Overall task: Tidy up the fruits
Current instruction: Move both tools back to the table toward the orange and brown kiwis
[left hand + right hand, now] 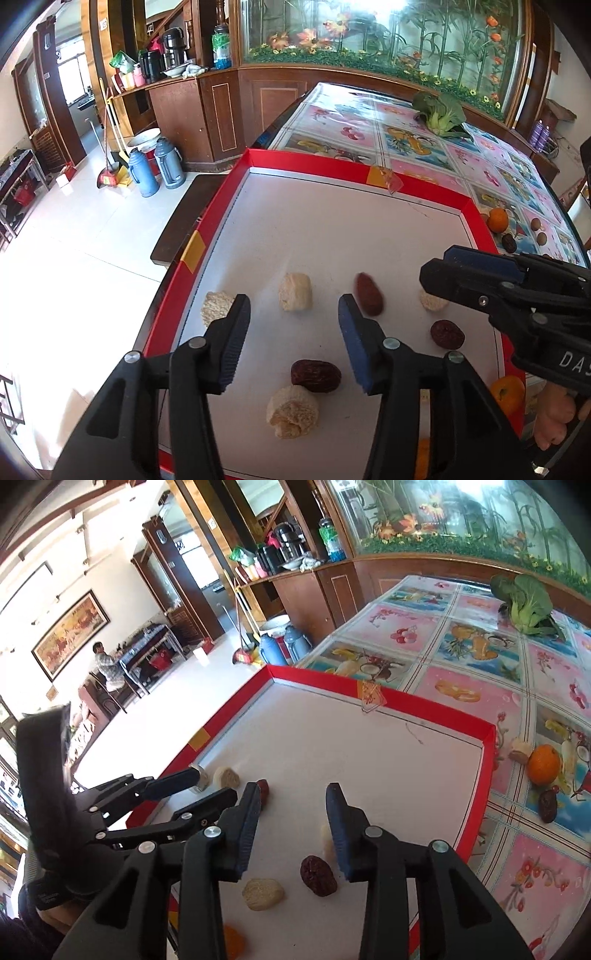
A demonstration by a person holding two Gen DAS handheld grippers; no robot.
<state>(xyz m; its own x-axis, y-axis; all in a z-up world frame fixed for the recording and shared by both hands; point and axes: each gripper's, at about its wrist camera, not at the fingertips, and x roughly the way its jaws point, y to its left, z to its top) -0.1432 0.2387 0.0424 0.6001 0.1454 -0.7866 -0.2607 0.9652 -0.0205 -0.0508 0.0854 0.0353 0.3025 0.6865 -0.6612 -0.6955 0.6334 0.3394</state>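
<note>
A red-rimmed white tray (332, 158) (369, 692) lies on the table. In the left wrist view it holds several pale dried pieces (294, 291) and three dark red dates (316, 375), one of them blurred (368, 294). My left gripper (293, 343) is open and empty above the tray's near part. My right gripper (291, 829) is open and empty above a date (317, 876) and a pale piece (263, 893); it also shows in the left wrist view (439, 271). The left gripper also shows in the right wrist view (210, 786). An orange (543, 765) and a date (547, 805) lie outside the tray.
A leafy green vegetable (526, 603) lies at the table's far end on the floral tablecloth (480, 657). Another orange (508, 394) sits by the tray's near right corner. Thermos flasks (155, 166) stand on the floor to the left. A wooden cabinet (221, 107) stands behind.
</note>
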